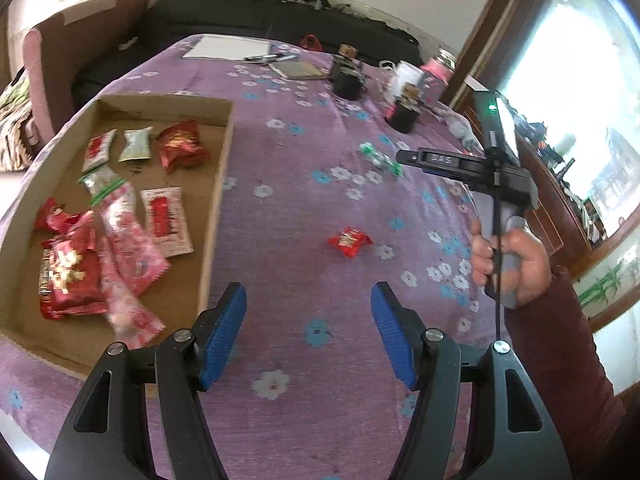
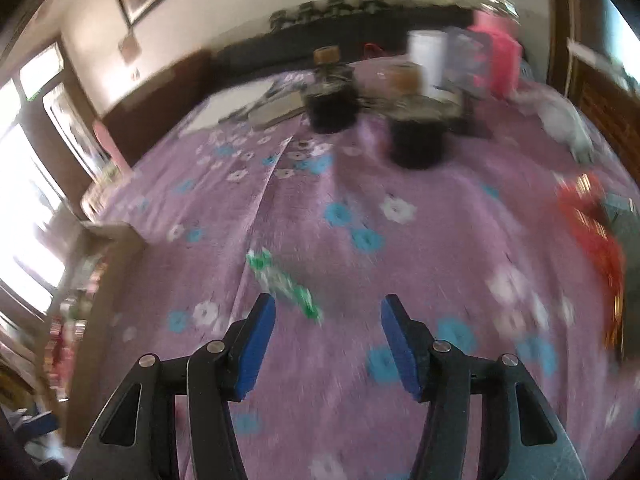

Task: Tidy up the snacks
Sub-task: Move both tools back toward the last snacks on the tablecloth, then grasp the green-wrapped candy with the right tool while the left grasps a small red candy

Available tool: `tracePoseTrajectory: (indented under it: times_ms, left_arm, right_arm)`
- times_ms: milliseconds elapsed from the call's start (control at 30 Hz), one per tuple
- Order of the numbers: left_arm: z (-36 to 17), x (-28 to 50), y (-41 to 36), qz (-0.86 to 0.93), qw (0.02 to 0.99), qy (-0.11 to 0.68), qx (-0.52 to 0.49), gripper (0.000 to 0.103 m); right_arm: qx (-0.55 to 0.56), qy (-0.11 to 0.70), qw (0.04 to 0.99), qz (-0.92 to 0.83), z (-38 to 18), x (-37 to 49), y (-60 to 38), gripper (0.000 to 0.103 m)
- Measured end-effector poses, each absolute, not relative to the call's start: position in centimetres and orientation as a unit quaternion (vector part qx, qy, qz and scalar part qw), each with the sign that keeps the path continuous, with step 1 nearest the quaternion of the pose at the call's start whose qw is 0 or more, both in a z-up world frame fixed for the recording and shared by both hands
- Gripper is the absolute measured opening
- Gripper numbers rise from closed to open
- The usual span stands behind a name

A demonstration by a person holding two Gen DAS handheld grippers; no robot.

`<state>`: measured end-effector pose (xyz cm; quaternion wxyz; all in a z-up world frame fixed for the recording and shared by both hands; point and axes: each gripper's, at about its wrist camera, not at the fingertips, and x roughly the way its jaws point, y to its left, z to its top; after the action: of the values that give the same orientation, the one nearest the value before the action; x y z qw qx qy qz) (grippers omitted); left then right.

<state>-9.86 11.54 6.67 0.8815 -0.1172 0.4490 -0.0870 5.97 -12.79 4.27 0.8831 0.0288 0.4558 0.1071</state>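
Note:
A shallow cardboard box (image 1: 224, 152) on the purple flowered cloth holds several red, pink and white snack packets (image 1: 120, 232). A small red packet (image 1: 349, 241) lies loose on the cloth right of the box. A green-and-white packet (image 1: 380, 159) lies farther back; it also shows in the right wrist view (image 2: 282, 282), just ahead of the left fingertip. My left gripper (image 1: 309, 300) is open and empty beside the box's near right corner. My right gripper (image 2: 328, 312) is open and empty; the left wrist view shows it held above the cloth (image 1: 440, 159).
Two dark jars (image 1: 402, 114) with cork lids, a white cup (image 1: 408, 74), a pink container (image 1: 436, 72), a notebook (image 1: 298, 70) and white paper (image 1: 228, 47) stand at the table's far end. A red bag (image 2: 592, 232) lies at the right. The box edge (image 2: 104, 280) is on the left.

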Motion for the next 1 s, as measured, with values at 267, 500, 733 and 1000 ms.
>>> tracePoseTrajectory:
  times_ms: [267,500,733,1000]
  left_arm:
    - [6.6,-9.3,13.6,-0.079,0.883,0.444,-0.129,0.064]
    - [6.4,-7.6,11.9,-0.129,0.868,0.458,-0.141,0.064]
    - [5.9,-5.4,6.9,-0.143,0.867,0.470,-0.086,0.064]
    - [3.8,-3.1,3.2,-0.147,0.880,0.450,0.028,0.064]
  right_arm:
    - [0.016,0.475,0.872,0.116,2.2,7.5,-10.0,0.026]
    - [0.079,0.474,0.871,0.102,3.7,3.1,-14.2,0.020]
    - [0.173,0.441,0.872,0.128,3.8,-1.6,-19.0,0.023]
    - [0.235,0.456,0.848,0.133,2.0,-1.3,-21.2,0.024]
